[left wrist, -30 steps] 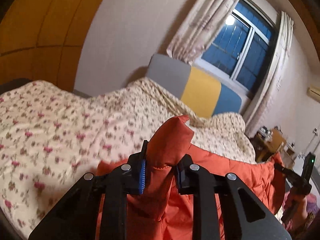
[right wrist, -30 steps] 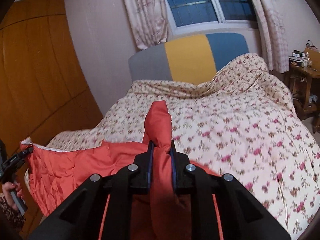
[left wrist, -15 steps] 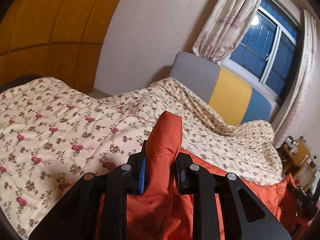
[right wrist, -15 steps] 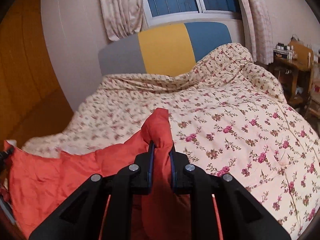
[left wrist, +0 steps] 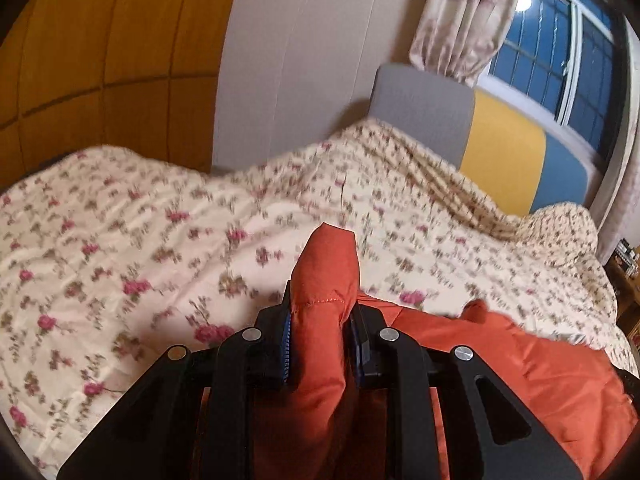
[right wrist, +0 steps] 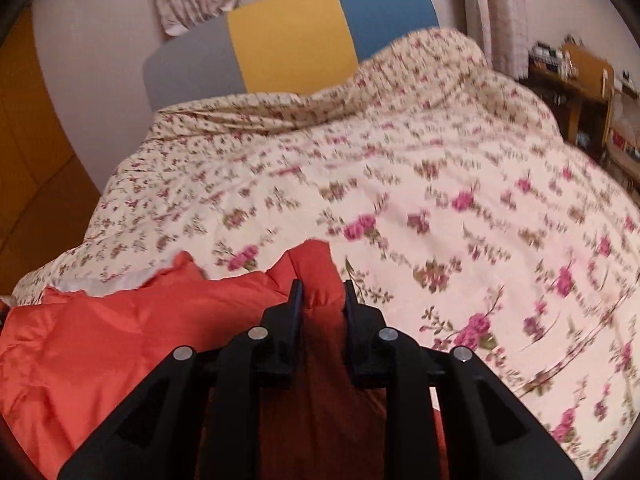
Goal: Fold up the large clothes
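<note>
Left tool: matte black plastic two-finger left gripper (left wrist: 320, 320), built of flat angular link bars that fan out toward 5 and 7 o'clock.
Left fasteners: four round silver screw heads in a row, two on each side of the gap.
Left pads: ridged blue strips on the inner faces of the black fingers (left wrist: 285, 340); the strip at 9 o'clock shows most plainly.
Left cut-outs: elongated slots in the outer bars.
Right tool: matte black plastic two-finger right gripper (right wrist: 320, 300), same angular link shape.
Right fasteners: four round silver screw heads, likewise in a row.
Right fingers: thin, dark, tapering blades (right wrist: 295, 312); pad colour hard to tell.
</note>
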A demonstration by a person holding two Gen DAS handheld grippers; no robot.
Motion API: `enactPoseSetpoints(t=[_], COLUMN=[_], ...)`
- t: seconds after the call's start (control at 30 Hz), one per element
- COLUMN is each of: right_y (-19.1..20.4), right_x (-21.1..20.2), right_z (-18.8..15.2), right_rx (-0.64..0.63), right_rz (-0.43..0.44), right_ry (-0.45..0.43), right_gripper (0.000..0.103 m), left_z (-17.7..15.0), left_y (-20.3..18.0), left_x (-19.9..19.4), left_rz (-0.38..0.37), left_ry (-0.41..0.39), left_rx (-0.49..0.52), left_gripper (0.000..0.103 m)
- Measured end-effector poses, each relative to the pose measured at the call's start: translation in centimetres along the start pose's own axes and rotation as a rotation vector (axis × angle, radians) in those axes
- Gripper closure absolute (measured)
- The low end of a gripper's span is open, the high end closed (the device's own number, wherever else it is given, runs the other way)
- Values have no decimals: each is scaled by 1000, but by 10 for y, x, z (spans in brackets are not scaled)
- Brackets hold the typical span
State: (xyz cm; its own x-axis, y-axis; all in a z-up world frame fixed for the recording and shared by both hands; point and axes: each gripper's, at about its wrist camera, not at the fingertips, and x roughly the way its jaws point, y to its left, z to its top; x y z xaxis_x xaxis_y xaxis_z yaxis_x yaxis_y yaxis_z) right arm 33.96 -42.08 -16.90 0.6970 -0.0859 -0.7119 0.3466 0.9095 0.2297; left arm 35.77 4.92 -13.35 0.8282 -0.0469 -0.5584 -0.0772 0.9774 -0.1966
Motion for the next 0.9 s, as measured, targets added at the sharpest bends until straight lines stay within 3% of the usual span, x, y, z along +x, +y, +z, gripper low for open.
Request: enactPoseSetpoints(t=[0.2, 0.3, 0.37, 0.43, 0.47, 0.5, 0.57, 0.63, 0.7, 0.83, 0.9], right_y=[-10, -10, -10, -12, -14, -15, -16, -12, -3, 33, 58], right_x=[25, 27, 26, 24, 19, 10, -13, -43, -72, -109, -109], right_z=[-3, -3, -2, -2, -1, 0, 4, 4, -2, -24, -33], right_rx=[58, 56, 62, 76, 84, 89, 88, 80, 62, -69, -152], right_rz=[-17, -22, -21, -25, -25, -15, 15, 72, 146, 235, 241], right_ry=[64, 74, 74, 69, 59, 37, -24, -68, -101, -123, -110], right_gripper=[84, 83, 77, 52, 46, 39, 39, 39, 39, 39, 40], left_z=[-9, -12, -13, -11, -8, -5, 0, 0, -7, -33, -42], left_y=[8, 15, 17, 13, 11, 11, 14, 21, 24, -6, -41], left_x=[50, 58, 60, 56, 47, 37, 0, -36, -75, -117, -116], left_rz=[-8, -34, -33, -10, 16, 14, 13, 25, -51, -150, -178], left_ry=[210, 255, 266, 289, 296, 283, 188, 83, 0, -43, -23], left_rx=[-41, -81, -92, -76, -64, -63, -84, -114, -141, -72, 40], left_gripper=[67, 62, 53, 47, 42, 40, 25, 22, 22, 22, 22])
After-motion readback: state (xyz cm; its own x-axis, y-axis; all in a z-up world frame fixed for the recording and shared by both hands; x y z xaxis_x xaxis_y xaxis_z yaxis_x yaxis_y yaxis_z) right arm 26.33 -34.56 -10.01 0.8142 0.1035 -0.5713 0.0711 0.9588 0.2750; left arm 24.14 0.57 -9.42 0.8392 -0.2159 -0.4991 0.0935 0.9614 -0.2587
